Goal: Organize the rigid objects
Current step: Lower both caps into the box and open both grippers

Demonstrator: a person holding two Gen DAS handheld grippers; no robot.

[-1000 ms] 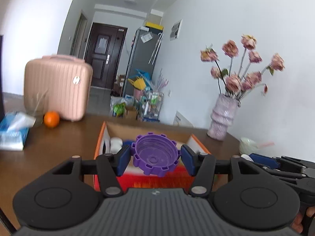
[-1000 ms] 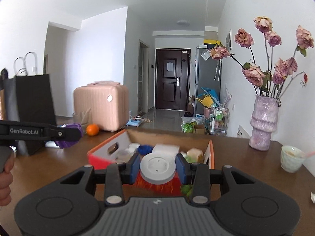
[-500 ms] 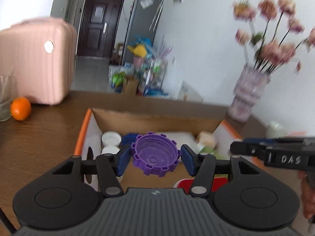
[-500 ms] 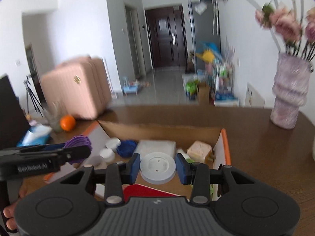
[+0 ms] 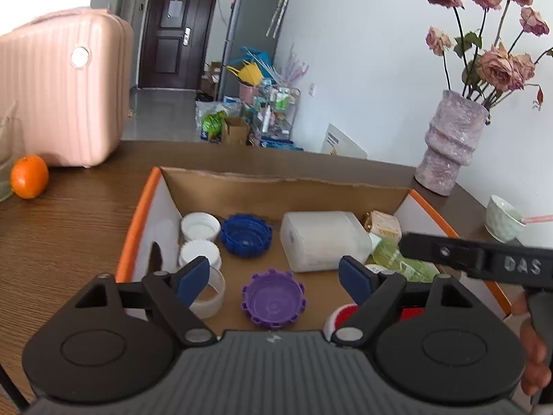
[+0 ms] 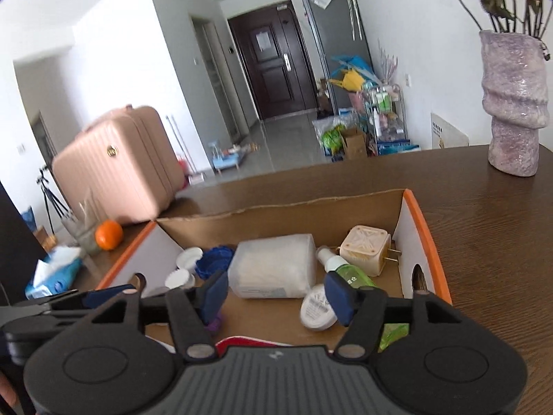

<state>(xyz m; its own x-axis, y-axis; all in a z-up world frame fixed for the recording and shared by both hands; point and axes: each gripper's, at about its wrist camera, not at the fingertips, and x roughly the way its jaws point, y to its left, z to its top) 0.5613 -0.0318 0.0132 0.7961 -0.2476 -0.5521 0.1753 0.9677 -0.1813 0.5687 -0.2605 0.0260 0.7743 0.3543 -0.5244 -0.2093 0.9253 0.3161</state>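
An open cardboard box with an orange rim (image 5: pixel 138 214) (image 6: pixel 430 242) stands on the wooden table. My left gripper (image 5: pixel 274 278) is open above it. A purple toothed cap (image 5: pixel 273 299) lies on the box floor under the gap. My right gripper (image 6: pixel 276 295) is open over the box's right half. A white round lid (image 6: pixel 316 307) lies in the box just beyond it. Also in the box are a blue cap (image 5: pixel 245 230), white caps (image 5: pixel 199 224), a frosted plastic container (image 5: pixel 321 240) (image 6: pixel 274 266), a green bottle (image 6: pixel 349 273) and a beige plug adapter (image 6: pixel 366 250).
A pink suitcase (image 5: pixel 58 97) and an orange (image 5: pixel 28 180) stand at the back left of the table. A purple vase with dried roses (image 5: pixel 449 145) and a small white cup (image 5: pixel 503 219) stand to the right. A tissue pack (image 6: pixel 52 273) lies at the left.
Both grippers moved over the box and tilted down. The left jaws opened and the purple cap dropped into the box. The right jaws opened and the white lid now lies in the box.
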